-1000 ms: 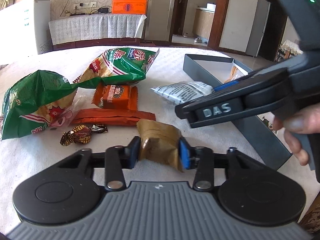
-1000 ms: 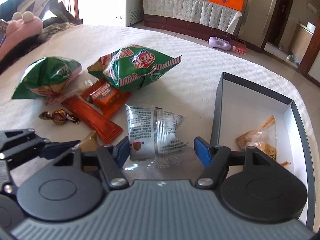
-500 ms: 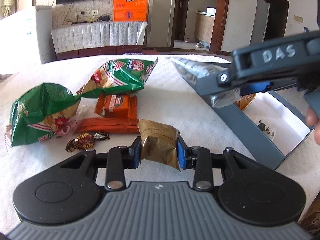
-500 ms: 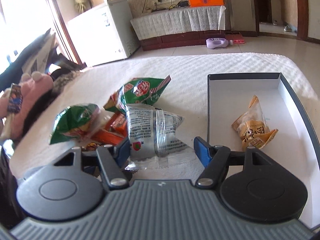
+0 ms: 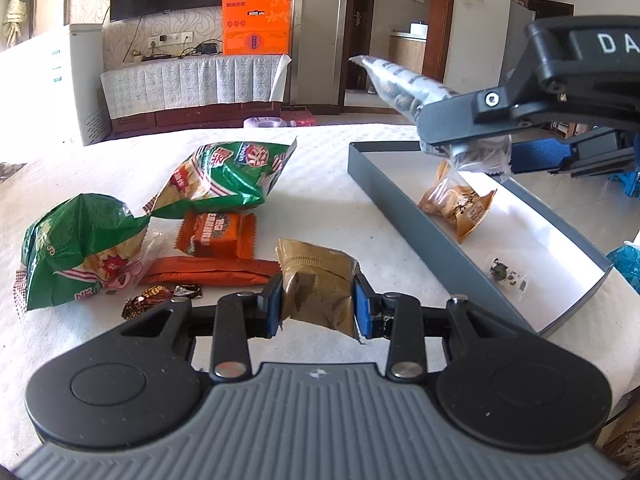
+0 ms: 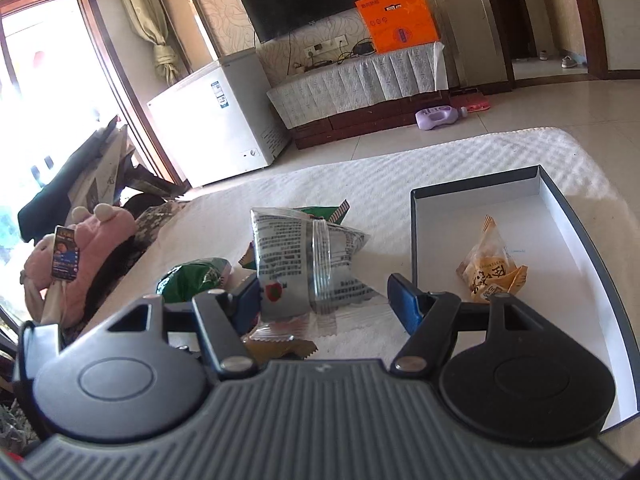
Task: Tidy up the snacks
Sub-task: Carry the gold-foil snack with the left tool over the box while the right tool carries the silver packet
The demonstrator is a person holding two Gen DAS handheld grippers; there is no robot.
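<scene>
My left gripper (image 5: 318, 308) is shut on a gold-brown snack packet (image 5: 320, 288) just above the white tablecloth. My right gripper (image 6: 326, 300) is shut on a silver-grey printed snack packet (image 6: 304, 268) and holds it in the air beside the grey tray's left wall; in the left wrist view it shows with the packet (image 5: 404, 84) over the tray's far end. The grey tray (image 6: 576, 216) with a white floor holds a yellow snack packet (image 6: 490, 272), which also shows in the left wrist view (image 5: 460, 204), and a small dark candy (image 5: 506, 274).
Two green chip bags (image 5: 228, 176) (image 5: 76, 248), an orange wafer pack (image 5: 218, 234), an orange bar (image 5: 208, 272) and wrapped candies (image 5: 160, 300) lie on the tablecloth left of the tray (image 5: 384, 196). A pink plush (image 6: 80, 244) sits off the table's left side.
My right gripper has lifted the silver packet off the tablecloth and carried it up and right toward the tray. My left gripper has closed tighter on the gold packet and raised it slightly.
</scene>
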